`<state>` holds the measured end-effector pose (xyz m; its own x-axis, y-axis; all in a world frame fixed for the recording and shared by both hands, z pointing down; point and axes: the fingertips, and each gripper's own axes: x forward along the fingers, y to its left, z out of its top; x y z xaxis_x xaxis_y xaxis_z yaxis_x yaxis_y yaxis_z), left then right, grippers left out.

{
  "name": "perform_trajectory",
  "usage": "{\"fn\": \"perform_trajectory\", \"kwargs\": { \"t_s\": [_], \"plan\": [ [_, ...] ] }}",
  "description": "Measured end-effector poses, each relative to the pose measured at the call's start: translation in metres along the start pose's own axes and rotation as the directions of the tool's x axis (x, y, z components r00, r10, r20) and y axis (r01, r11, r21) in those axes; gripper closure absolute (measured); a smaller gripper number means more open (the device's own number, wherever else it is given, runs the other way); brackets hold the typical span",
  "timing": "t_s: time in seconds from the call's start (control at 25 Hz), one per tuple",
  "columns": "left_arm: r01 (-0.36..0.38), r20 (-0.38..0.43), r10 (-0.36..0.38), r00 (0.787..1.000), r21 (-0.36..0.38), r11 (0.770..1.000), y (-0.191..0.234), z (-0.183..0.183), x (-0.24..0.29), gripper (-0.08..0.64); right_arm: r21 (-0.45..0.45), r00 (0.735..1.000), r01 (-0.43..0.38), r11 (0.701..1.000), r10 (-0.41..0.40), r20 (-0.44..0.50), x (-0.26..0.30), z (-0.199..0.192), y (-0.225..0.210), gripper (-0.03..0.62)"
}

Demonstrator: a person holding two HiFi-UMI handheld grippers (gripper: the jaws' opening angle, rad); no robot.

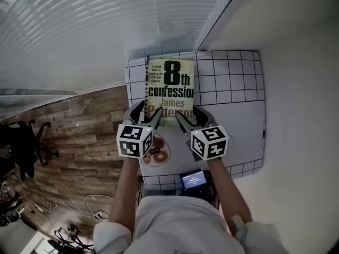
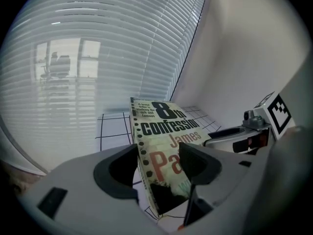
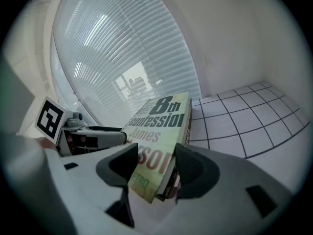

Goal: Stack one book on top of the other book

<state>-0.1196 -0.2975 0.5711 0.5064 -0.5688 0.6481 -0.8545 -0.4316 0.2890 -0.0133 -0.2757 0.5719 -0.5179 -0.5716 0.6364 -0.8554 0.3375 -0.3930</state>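
A paperback, "8th confession" (image 1: 170,89), lies lengthwise above the white gridded table (image 1: 233,89), held at its near end by both grippers. My left gripper (image 1: 149,114) is shut on the near left corner, with one jaw on the dotted spine side and the other on the cover (image 2: 166,131). My right gripper (image 1: 189,115) is shut on the near right corner (image 3: 159,126). A darker reddish book edge (image 3: 189,124) shows just under the paperback's right side; whether the two touch I cannot tell. The head view hides that lower book.
Window blinds (image 1: 106,25) run behind the table, and a white wall closes the right side. A small lit screen (image 1: 194,180) and a red-ringed object (image 1: 159,153) sit at the table's near edge. Wood floor (image 1: 79,126) and an office chair (image 1: 26,142) lie to the left.
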Motion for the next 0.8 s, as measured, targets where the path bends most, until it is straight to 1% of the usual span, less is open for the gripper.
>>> {"fn": "perform_trajectory", "kwargs": {
  "t_s": [0.24, 0.4, 0.8],
  "plan": [
    [-0.02, 0.009, 0.02, 1.0, -0.005, 1.0, 0.0042, 0.0017, 0.0043, 0.29, -0.006, 1.0, 0.001, 1.0, -0.001, -0.004, 0.0055, 0.0004, -0.0018, 0.348],
    [-0.047, 0.023, 0.048, 0.999, -0.027, 0.999, 0.0081, 0.0035, 0.0059, 0.29, -0.018, 1.0, 0.003, 1.0, -0.003, -0.003, 0.01, 0.0039, -0.0017, 0.35],
    [-0.06, 0.043, 0.061, 0.997, -0.027, 0.998, 0.0055, 0.0007, 0.0055, 0.29, -0.026, 1.0, 0.002, 1.0, -0.002, -0.001, 0.0098, 0.0007, -0.0026, 0.348]
  ]
}}
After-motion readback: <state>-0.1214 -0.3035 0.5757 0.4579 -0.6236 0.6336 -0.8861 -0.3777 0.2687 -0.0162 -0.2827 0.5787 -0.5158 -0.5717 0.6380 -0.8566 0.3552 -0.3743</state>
